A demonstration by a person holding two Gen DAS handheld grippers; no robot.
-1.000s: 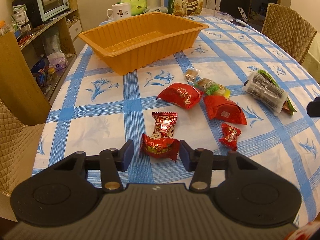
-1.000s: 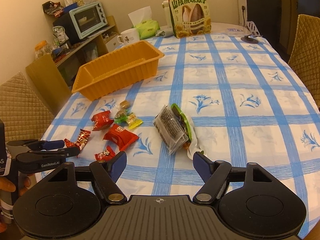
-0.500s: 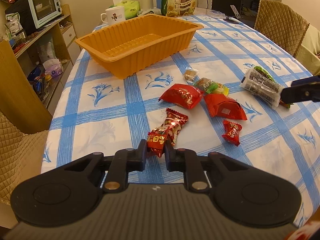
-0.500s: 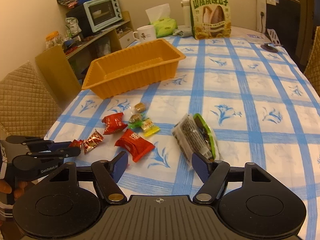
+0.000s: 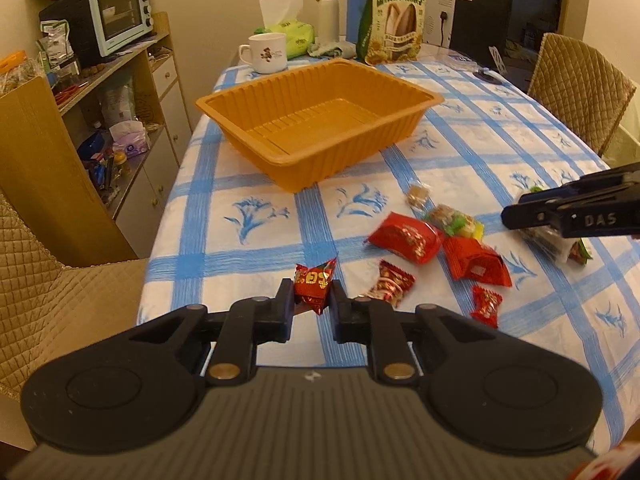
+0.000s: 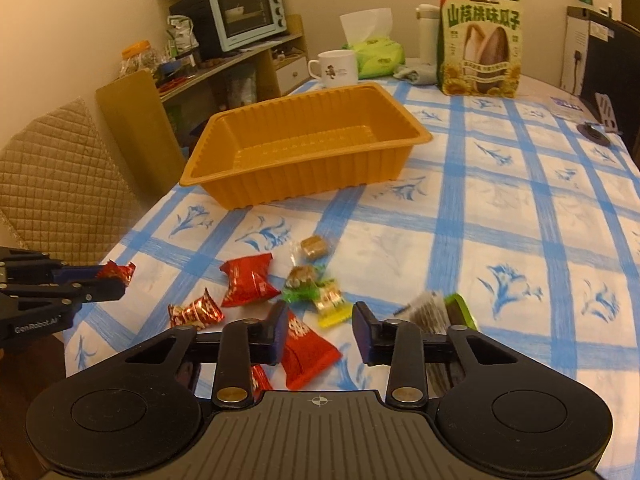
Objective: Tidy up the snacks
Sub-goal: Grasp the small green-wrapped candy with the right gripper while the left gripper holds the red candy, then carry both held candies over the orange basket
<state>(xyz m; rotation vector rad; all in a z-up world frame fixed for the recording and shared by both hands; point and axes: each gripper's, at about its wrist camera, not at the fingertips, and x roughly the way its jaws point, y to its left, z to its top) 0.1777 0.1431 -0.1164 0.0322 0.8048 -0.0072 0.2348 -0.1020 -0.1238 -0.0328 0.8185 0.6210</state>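
Observation:
My left gripper (image 5: 312, 300) is shut on a small red candy (image 5: 314, 286) and holds it just above the tablecloth; in the right wrist view that gripper (image 6: 116, 282) and its candy (image 6: 118, 272) are at the far left. My right gripper (image 6: 320, 320) hangs over a red packet (image 6: 308, 348). Its jaws are closing, with the packet between them and a gap still on the right side. The empty orange tray (image 5: 400, 76) (image 6: 312, 180) stands farther back. Loose on the cloth lie another red packet (image 6: 248, 282), a red-gold candy (image 6: 196, 314), green and yellow candies (image 6: 316, 292) and a brown candy (image 6: 314, 248).
A dark seaweed pack (image 6: 432, 312) lies right of my right gripper. A sunflower-seed bag (image 6: 480, 40), a mug (image 6: 336, 68), tissues and a flask stand at the table's far end. Quilted chairs (image 5: 580, 84) flank the table; a shelf with a toaster oven (image 5: 120, 12) is on the left.
The left gripper shut on the red candy and lifted it off the cloth. The right gripper moved left from the seaweed pack to the red packet, and its jaws narrowed.

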